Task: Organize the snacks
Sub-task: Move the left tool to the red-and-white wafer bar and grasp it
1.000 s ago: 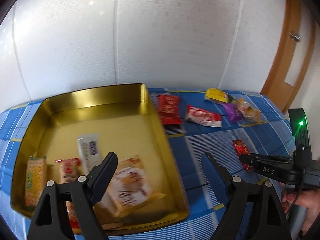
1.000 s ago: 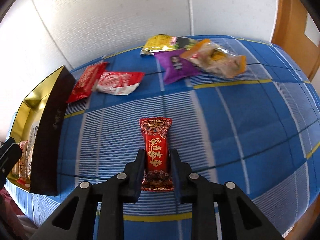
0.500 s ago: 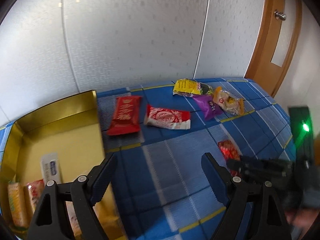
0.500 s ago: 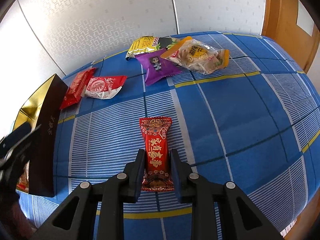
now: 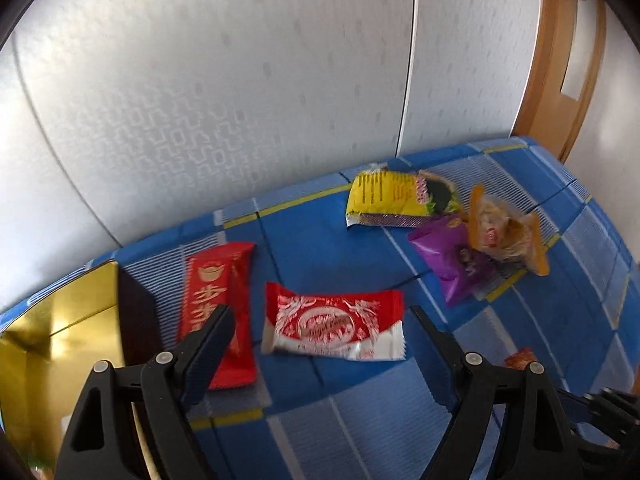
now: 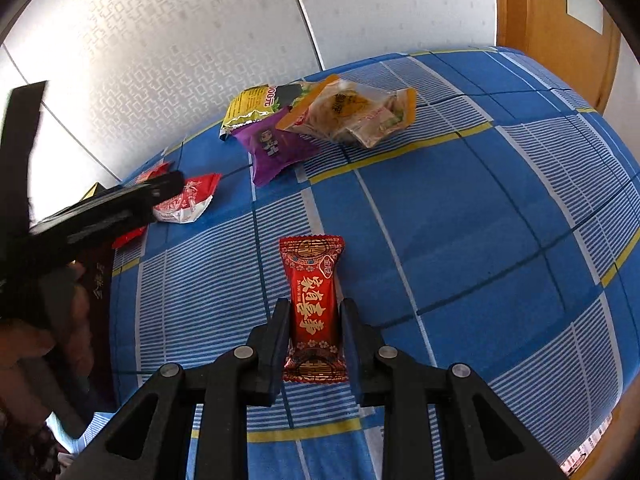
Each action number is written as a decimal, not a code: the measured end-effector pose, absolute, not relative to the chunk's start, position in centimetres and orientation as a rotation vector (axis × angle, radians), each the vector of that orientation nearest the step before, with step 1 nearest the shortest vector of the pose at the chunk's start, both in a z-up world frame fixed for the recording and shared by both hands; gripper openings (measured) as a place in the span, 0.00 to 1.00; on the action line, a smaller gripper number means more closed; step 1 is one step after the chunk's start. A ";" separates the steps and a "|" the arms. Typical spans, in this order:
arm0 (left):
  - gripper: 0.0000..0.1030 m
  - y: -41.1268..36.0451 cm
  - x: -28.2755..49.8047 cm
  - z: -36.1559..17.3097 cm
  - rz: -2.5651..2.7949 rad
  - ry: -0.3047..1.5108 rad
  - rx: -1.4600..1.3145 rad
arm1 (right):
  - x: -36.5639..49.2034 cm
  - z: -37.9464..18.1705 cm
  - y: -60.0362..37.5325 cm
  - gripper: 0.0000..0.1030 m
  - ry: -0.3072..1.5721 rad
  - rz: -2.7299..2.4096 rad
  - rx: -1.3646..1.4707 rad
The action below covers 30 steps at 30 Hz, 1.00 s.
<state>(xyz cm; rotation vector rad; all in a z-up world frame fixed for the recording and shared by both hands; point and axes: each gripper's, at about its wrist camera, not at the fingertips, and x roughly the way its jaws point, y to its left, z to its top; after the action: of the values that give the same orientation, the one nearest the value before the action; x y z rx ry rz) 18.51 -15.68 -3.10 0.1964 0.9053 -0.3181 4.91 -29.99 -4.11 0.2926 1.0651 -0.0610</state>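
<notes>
Your left gripper (image 5: 320,344) has swung off the gold tray (image 5: 60,344), jaws apart over the red-and-white wrapper (image 5: 332,326); your right gripper (image 6: 314,322) stays clamped on the red candy (image 6: 314,304).

- bright, even daylight fills both views; the white wall (image 5: 240,80) shows soft pale patches.
- the gold tray (image 5: 60,340) glares by the bed's left edge.
- the left wrist view is slightly smeared with motion blur.
- fisheye bending curves the edges; corners go black.
</notes>
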 end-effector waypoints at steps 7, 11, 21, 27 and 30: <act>0.83 -15.2 20.7 -5.4 -0.308 0.974 0.128 | 4.8 -4.1 -30.2 0.24 1.066 -0.052 0.311; 0.83 -14.6 20.8 -5.6 -0.321 1.009 0.035 | 4.8 -4.1 -30.3 0.24 1.067 -0.052 0.317; 0.82 -16.2 16.8 -5.5 -0.448 1.078 0.064 | 4.5 -4.1 -31.2 0.24 1.066 -0.054 0.366; 0.82 -16.8 15.8 -3.2 -0.376 0.919 0.212 | 4.6 -4.1 -31.3 0.24 1.067 -0.057 0.376; 0.82 -17.6 17.3 -3.1 -0.336 0.884 0.307 | 4.6 -4.1 -31.2 0.24 1.066 -0.057 0.379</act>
<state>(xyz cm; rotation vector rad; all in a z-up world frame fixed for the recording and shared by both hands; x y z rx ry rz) 17.29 -17.57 -3.14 0.3074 0.8837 -0.3362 4.56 -31.21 -4.07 0.3794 1.0661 -0.0567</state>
